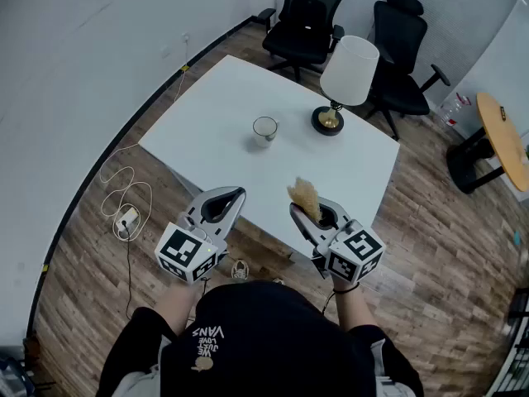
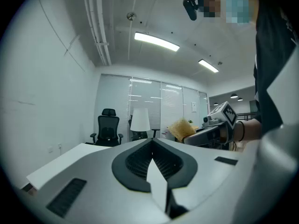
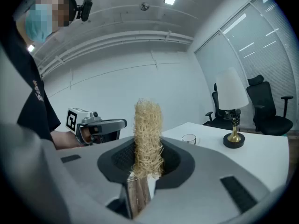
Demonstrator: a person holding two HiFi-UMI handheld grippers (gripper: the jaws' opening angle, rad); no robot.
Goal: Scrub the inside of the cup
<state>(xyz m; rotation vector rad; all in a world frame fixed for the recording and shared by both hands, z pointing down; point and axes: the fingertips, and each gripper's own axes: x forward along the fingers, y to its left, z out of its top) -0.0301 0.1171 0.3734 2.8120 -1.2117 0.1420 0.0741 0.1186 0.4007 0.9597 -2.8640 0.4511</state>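
Observation:
A clear glass cup (image 1: pixel 264 129) (image 3: pixel 188 138) stands upright on the white table (image 1: pixel 215 114), well ahead of both grippers. My right gripper (image 1: pixel 296 212) (image 3: pixel 140 174) is held above the table's near edge and is shut on the wooden handle of a straw-coloured fibre scrubber (image 1: pixel 304 195) (image 3: pixel 148 139), whose bristly head stands up past the jaws. My left gripper (image 1: pixel 238 193) (image 2: pixel 152 148) floats beside it at the left, shut with nothing in it. The left gripper view also catches the scrubber (image 2: pixel 180 127) off to its right.
A table lamp (image 1: pixel 347 77) (image 3: pixel 232 99) with a white shade and a brass base stands to the right of the cup. Black office chairs (image 1: pixel 304 19) sit behind the table. A cable and plug strip (image 1: pixel 126 217) lie on the wooden floor at left. A round wooden table (image 1: pixel 502 139) is at right.

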